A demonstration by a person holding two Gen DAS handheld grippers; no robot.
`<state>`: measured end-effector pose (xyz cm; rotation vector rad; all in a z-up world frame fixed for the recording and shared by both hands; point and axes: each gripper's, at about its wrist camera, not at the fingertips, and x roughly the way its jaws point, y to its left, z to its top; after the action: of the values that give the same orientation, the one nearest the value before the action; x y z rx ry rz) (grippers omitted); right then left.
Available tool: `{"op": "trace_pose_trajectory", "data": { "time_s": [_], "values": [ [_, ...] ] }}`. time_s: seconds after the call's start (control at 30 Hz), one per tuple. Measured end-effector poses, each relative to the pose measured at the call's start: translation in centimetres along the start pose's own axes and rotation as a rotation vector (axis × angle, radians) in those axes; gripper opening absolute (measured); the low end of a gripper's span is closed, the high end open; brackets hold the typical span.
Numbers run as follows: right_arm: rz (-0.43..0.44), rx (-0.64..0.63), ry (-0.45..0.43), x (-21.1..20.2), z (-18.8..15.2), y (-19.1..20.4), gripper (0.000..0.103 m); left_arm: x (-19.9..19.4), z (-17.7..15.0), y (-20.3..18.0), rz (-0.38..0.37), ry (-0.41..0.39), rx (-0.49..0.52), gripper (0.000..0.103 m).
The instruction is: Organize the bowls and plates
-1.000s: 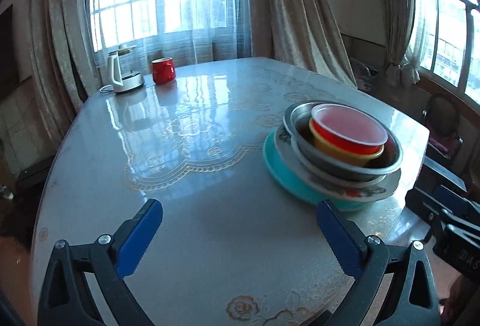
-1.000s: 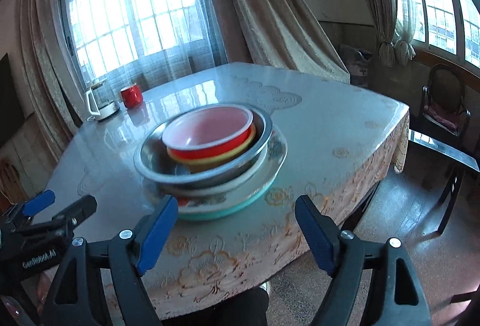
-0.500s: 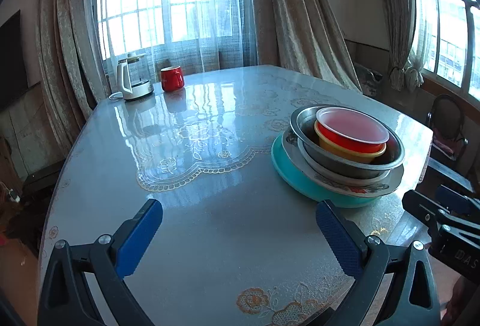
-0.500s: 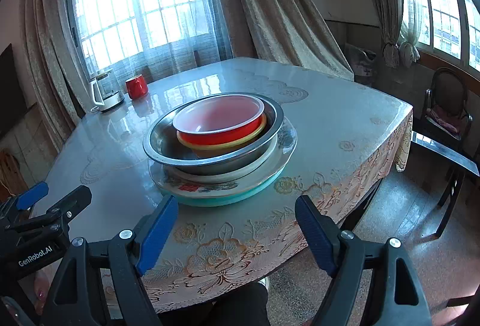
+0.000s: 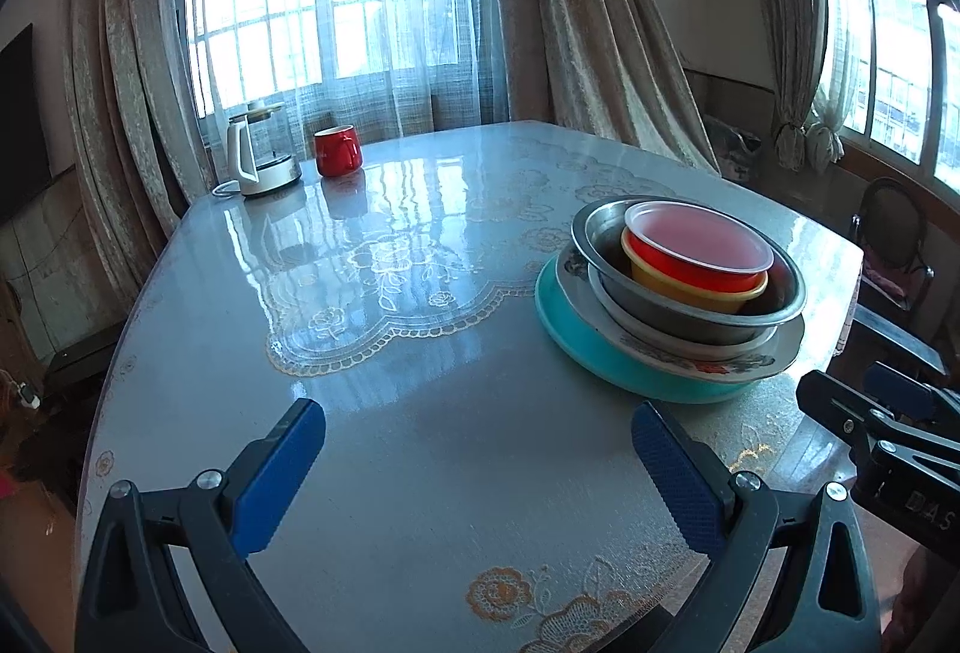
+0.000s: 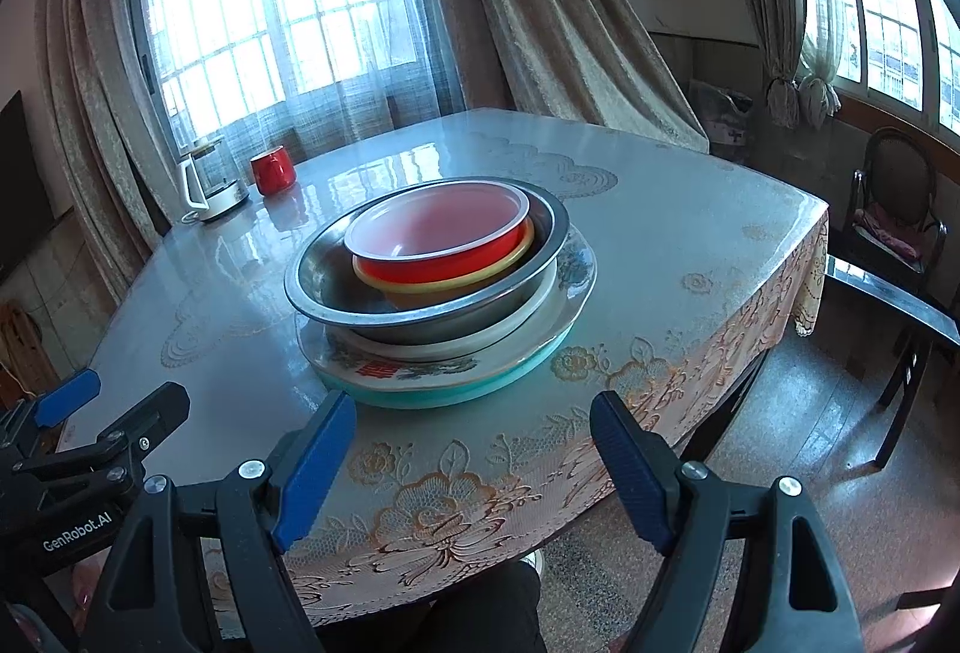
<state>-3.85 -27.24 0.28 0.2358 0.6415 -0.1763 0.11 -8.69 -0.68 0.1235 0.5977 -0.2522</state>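
Right wrist | glossy table [image 6: 690, 227] | curtained windows [image 6: 270, 11] | chair [image 6: 894, 209] beside

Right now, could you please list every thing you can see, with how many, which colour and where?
red bowl: 1, red, top of the stack
yellow bowl: 1, yellow, under the red one
metal bowl: 1, silver, holds both
white dish: 1, white, under the metal bowl
flowered plate: 1, white patterned, below it
teal plate: 1, teal, bottom
mug: 1, red, far table edge
kettle: 1, white, beside mug
table: 1, lace cloth
chair: 1, dark, right
left tongs: open, empty
right tongs: open, empty
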Motion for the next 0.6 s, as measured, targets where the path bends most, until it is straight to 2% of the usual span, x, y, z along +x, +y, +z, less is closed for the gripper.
{"op": "trace_pose_trajectory", "data": {
  "time_s": [0.6],
  "values": [
    [0.001,0.007,0.007,0.19,0.05,-0.13,0.082,0.2,0.05,-0.03,-0.002,0.012,0.003,0.103]
  ]
}}
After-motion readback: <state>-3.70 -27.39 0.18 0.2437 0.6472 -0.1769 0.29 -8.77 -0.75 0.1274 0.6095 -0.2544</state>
